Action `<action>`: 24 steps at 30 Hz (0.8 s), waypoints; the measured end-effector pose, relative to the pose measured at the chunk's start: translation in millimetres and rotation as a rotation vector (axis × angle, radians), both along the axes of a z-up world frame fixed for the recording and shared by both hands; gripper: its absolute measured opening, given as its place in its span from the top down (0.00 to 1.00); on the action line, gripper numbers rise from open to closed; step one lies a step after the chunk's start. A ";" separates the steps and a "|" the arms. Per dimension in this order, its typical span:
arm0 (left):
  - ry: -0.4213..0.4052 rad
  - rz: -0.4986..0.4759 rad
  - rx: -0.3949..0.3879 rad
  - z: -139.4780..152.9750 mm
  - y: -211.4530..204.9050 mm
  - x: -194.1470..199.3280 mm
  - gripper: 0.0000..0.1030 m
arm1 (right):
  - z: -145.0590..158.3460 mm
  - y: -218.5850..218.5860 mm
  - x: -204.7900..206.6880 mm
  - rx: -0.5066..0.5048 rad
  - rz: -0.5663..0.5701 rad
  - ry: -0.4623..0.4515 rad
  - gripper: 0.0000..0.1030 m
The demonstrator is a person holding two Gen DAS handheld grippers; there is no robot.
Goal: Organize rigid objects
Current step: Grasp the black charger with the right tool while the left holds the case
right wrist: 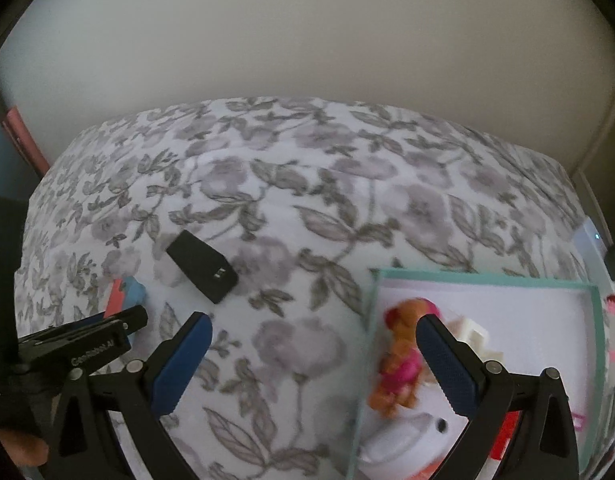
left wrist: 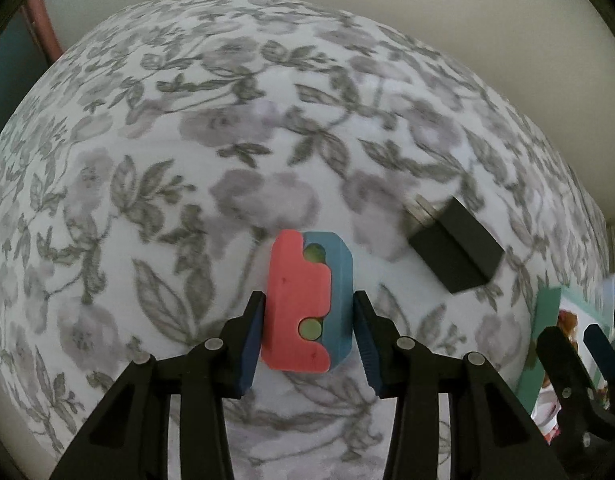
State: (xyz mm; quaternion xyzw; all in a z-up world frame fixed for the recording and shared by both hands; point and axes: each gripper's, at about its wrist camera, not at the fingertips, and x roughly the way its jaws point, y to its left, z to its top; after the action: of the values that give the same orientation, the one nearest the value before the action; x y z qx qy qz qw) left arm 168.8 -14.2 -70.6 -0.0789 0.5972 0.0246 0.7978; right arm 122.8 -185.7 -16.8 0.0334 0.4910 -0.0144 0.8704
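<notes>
A pink-and-blue block (left wrist: pixel 307 300) with green dots sits between the pads of my left gripper (left wrist: pixel 309 300), which is shut on it just above the flowered bedcover (left wrist: pixel 187 160). The right wrist view shows the same block (right wrist: pixel 125 292) beside the left gripper (right wrist: pixel 119 324). A black rectangular adapter (left wrist: pixel 455 248) lies on the cover to the right of the block, also seen as the adapter (right wrist: pixel 203 266). My right gripper (right wrist: pixel 312 322) is wide open over the left rim of a teal box (right wrist: pixel 479 278), holding nothing.
The teal box holds an orange-and-pink toy dog (right wrist: pixel 399 364), a white piece (right wrist: pixel 477 336), a white round item (right wrist: pixel 407 432) and something red (right wrist: pixel 507 432). A pale wall (right wrist: pixel 307 40) stands behind the bed. A white device (right wrist: pixel 589 240) sits at the right edge.
</notes>
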 end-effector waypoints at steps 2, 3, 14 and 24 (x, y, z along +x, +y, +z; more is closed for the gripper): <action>-0.002 0.018 -0.007 -0.1 10.2 4.2 0.56 | -1.6 7.6 5.3 -0.002 0.016 -0.001 0.00; -0.003 0.027 -0.010 1.8 16.9 5.1 0.56 | -2.7 12.7 8.6 -0.005 0.026 -0.001 0.00; -0.014 0.108 -0.044 9.8 59.9 -2.6 0.56 | -17.8 45.1 33.9 0.031 0.096 0.011 0.00; -0.003 0.149 -0.055 6.7 71.9 -7.8 0.56 | -37.3 64.8 58.2 0.063 0.127 0.037 0.08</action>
State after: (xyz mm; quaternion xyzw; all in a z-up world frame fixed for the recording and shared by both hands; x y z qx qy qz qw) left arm 161.0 57.7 -63.9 -0.1450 0.5890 0.0671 0.7921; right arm 181.0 -120.9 -54.2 0.0290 0.5085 0.0557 0.8587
